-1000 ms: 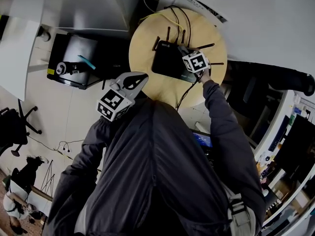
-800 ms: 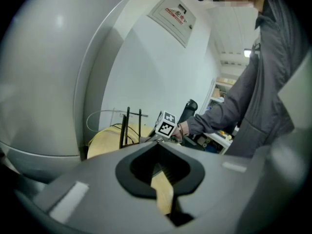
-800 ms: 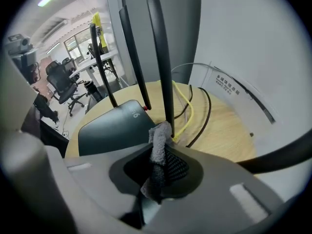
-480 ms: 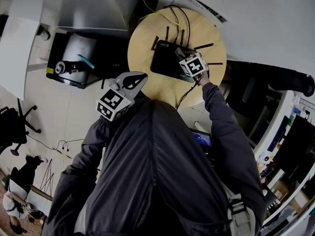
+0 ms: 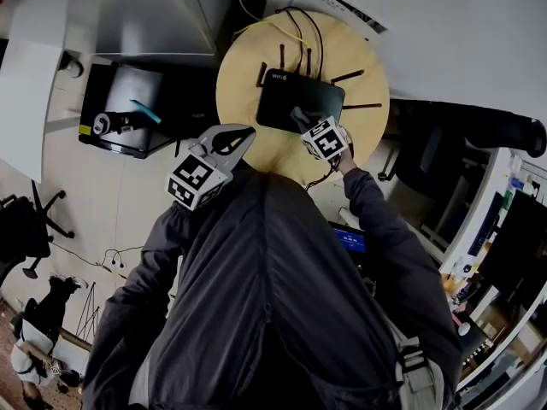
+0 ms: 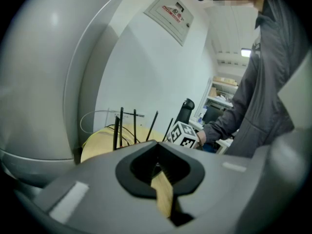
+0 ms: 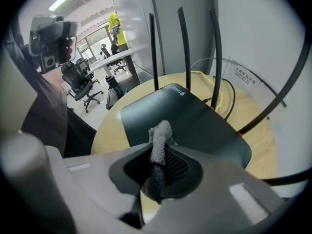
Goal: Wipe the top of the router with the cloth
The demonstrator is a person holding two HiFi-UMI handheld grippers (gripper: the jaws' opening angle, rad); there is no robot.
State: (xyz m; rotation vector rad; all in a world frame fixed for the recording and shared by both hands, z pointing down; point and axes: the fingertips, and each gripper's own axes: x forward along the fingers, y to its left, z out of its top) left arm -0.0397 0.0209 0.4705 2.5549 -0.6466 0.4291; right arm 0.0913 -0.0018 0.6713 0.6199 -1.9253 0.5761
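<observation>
Router (image 5: 301, 101) lies flat on a round wooden table (image 5: 239, 67) as the right gripper (image 7: 156, 172), pinching a grey cloth (image 7: 160, 130), hovers at its near edge; most of the wiping seemingly remains. The left gripper (image 6: 157, 172) hangs aside, jaws together, empty.

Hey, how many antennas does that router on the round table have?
5 antennas: left-edge antenna, two back antennas, two right-side antennas on the router. Cables may hide another.

Black router (image 7: 190, 118) lies flat; grey cloth (image 7: 160, 136) stands bunched over its top.
</observation>
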